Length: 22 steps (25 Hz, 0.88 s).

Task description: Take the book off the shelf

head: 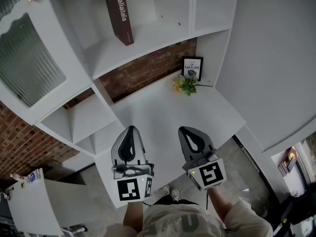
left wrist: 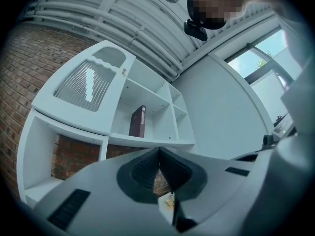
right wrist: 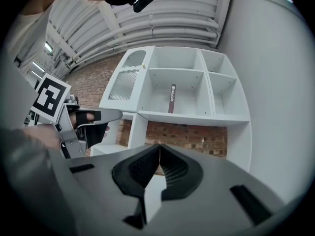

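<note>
A dark brown book with white spine lettering stands upright, leaning a little, on the middle shelf of a white shelf unit. The same book shows far off in the left gripper view, and the book is small in the right gripper view. My left gripper and right gripper are held side by side low over the white desk, well short of the book. Both are shut with nothing between the pads. The left gripper also shows in the right gripper view.
A small framed print and a yellow flower sprig sit at the desk's back right corner. A ribbed-glass cabinet door is on the left. Brick wall lies behind the desk, and a white side panel on the right.
</note>
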Motion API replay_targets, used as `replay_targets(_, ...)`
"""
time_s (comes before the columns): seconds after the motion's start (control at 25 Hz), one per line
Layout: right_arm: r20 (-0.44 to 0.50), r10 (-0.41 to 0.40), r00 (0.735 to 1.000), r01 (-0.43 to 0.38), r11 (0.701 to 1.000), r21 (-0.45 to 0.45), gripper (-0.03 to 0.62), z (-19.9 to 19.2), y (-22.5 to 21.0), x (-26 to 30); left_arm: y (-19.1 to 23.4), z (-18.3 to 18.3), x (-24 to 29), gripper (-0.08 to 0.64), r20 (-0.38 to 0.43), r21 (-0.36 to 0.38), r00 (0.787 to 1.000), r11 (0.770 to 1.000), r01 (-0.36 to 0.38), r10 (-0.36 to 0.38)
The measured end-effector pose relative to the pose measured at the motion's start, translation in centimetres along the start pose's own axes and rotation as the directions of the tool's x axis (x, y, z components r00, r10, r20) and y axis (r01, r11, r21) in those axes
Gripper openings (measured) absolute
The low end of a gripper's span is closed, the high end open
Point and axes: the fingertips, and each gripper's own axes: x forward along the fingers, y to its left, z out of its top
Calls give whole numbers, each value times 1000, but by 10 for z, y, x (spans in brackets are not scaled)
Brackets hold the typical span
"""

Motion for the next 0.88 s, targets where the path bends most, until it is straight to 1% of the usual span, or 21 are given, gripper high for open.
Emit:
replay_targets(0.28,30,-44,999,44,999,-12,15,13,-10,15,3,2,19,12,37,-7,999,999,37,-37)
replay_targets(0.36,18,-38,999,38,999,29,15,13,-10,21,5,3,23,12,42,-6,998,999,44,-44)
replay_targets(0.44,-10,-3,1000,4,996,94,17,9,-7,27,6,3,26,12,39,-1,998,999,49,-48)
replay_targets(0.52,-29,27,999,-23,991,129,15,4,-4,33,9,4,28,12,39,3,998,999,48,-48)
replay_targets(0.68,-31,7,999,-4,994,106,15,2,-4,39,18,5,31,12,33,10,999,999,40,-41)
replay_targets(0.88,-27,8,1000,-4,992,125,15,2,-3,43,25,5,33,12,33,14,999,999,32,-32)
